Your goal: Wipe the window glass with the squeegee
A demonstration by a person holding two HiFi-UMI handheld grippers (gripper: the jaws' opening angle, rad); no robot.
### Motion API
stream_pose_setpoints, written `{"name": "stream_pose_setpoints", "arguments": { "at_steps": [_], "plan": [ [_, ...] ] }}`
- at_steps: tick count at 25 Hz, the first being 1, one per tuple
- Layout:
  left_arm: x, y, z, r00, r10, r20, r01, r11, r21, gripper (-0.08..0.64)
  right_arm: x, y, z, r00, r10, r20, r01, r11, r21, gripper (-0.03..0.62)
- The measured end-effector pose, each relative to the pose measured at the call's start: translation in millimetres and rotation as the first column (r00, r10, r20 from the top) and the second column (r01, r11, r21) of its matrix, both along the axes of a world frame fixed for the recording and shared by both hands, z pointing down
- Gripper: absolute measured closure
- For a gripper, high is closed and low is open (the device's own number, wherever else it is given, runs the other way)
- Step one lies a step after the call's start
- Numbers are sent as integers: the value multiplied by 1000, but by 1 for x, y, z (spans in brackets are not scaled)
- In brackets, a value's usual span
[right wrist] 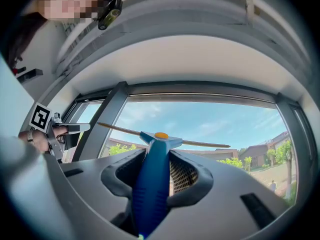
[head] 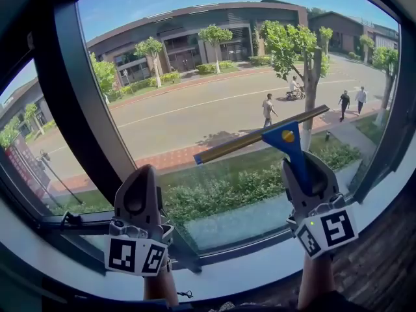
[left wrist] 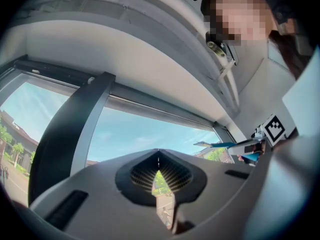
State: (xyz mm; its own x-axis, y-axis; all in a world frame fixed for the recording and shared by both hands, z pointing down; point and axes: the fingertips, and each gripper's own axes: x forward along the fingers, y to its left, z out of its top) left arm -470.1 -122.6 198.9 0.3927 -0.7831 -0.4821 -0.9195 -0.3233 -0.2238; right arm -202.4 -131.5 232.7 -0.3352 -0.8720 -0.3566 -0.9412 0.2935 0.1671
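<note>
Jaws round squeegee (head: 281,137), perhaps against glass (head: 195,103)

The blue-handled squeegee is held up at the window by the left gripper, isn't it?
No. It is the right gripper that holds the blue-handled squeegee up at the window; the right gripper view shows its jaws closed on the handle. The left gripper holds nothing.
</note>
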Motion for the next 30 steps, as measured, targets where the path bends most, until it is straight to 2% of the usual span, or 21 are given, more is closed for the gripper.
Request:
{"name": "stream_pose_setpoints", "arguments": {
  "at_steps": [6,12,15,19,23,27,30],
  "plan": [
    [27,7,-28,998,-46,47,45,998,38,558,12,-2,-23,1000,-5,-7,5,1000,-1,451],
    [27,14,-65,985,-164,58,159,984,81,558,2,-14,-54,1000,-18,-18,19,999,32,451],
    [19,11,-84,978,-195,68,188,977,99,558,-14,-21,-69,999,-36,-2,36,998,49,451],
    [5,4,-104,973,-213,92,200,971,130,558,-39,-33,-87,999,-36,25,35,998,60,451],
    [-14,-8,-131,977,-199,74,185,970,160,558,-66,-43,-116,1000,-10,27,7,995,97,451],
    [-36,-24,-159,980,-182,85,163,967,197,558,-98,-57,-149,998,63,19,-65,990,123,451],
    [-51,-33,-179,984,-155,87,133,966,221,558,-122,-68,-173,994,94,52,-101,981,165,451]
  ]
}}
